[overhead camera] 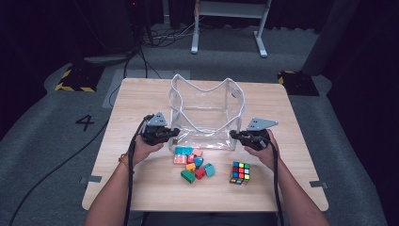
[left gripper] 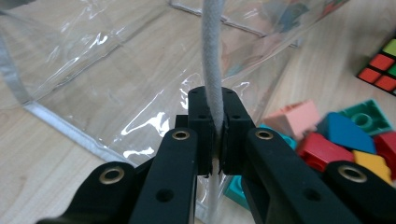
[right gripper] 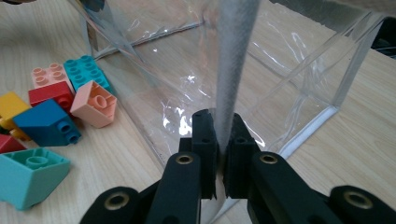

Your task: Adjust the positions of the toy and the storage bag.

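While the person's forearms come in from the near edge of the wooden surface point(overhead camera: 141, 188), a heap of toy bricks point(overhead camera: 194, 164) and a colour cube point(overhead camera: 240, 172) lie loose on it, nearest of all, between the two hands. Just beyond them stands the clear plastic bag point(overhead camera: 207, 115), upright and open at the top, its front wall facing the bricks.

The left claw point(overhead camera: 173, 134) is pressed together on the white corded seam point(left gripper: 212, 56) at the bag's front left corner; the left gripper view shows the cord running up from between the pads. The right claw point(overhead camera: 234, 135) is likewise pinching the grey-white seam point(right gripper: 236, 56) at the front right corner, low down near the base.

Both front corners are thus gripped, and the step in hand looks like taking hold of the bag to steady or shift it before the toys go in. The next move probably calls for both hands to act together, lifting or pulling evenly so the thin walls do not buckle or slip from the pads, and keeping the mouth open toward the bricks. Farther off, past the bag, is grey floor point(overhead camera: 56, 108) and a white frame point(overhead camera: 230, 28).
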`<state>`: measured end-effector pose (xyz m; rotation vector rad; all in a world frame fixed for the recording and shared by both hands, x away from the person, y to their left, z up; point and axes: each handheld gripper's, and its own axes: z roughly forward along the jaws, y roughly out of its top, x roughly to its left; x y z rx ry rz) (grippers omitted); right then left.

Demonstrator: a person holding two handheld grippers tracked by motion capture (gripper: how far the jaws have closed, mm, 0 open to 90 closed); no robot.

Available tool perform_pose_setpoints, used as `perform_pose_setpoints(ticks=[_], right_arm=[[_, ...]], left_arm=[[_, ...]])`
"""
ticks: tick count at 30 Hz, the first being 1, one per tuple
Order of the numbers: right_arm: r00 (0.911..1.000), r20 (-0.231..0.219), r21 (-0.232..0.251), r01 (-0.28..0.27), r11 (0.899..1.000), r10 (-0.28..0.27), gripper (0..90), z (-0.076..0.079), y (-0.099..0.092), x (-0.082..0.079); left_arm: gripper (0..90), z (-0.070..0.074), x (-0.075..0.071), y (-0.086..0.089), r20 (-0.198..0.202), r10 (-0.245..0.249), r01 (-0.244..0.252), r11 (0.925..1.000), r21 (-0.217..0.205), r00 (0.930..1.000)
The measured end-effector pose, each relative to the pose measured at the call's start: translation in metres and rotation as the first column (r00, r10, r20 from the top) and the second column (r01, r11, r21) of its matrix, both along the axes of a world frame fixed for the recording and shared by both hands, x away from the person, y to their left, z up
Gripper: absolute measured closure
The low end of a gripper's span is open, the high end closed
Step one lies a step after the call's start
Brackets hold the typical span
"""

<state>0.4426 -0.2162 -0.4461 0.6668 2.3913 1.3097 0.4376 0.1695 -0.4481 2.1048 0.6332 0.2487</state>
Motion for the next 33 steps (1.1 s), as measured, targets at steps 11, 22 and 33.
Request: perform_pose_setpoints(ticks=[11, 22, 33], right_arm=[[0.9994, -0.005, -0.027, -0.035, 0.999, 0.035, 86.4, 0.002, -0.014, -0.020], [0.9998, 0.013, 0.006, -0.017, 1.000, 0.017, 86.6, -0.002, -0.041, -0.040], [0.9998, 0.012, 0.018, 0.017, 1.000, -0.017, 86.7, -0.003, -0.060, -0.057]], left_arm=[[85.8, -0.005, -0.040, -0.010, -0.009, -0.048, 0.048, 0.9981, -0.039, 0.9988], [83.3, -0.005, -0.044, -0.036, -0.011, -0.079, 0.079, 0.9967, -0.020, 0.9968], [84.0, -0.002, -0.030, -0.055, 0.018, -0.090, 0.090, 0.9956, 0.026, 0.9958]])
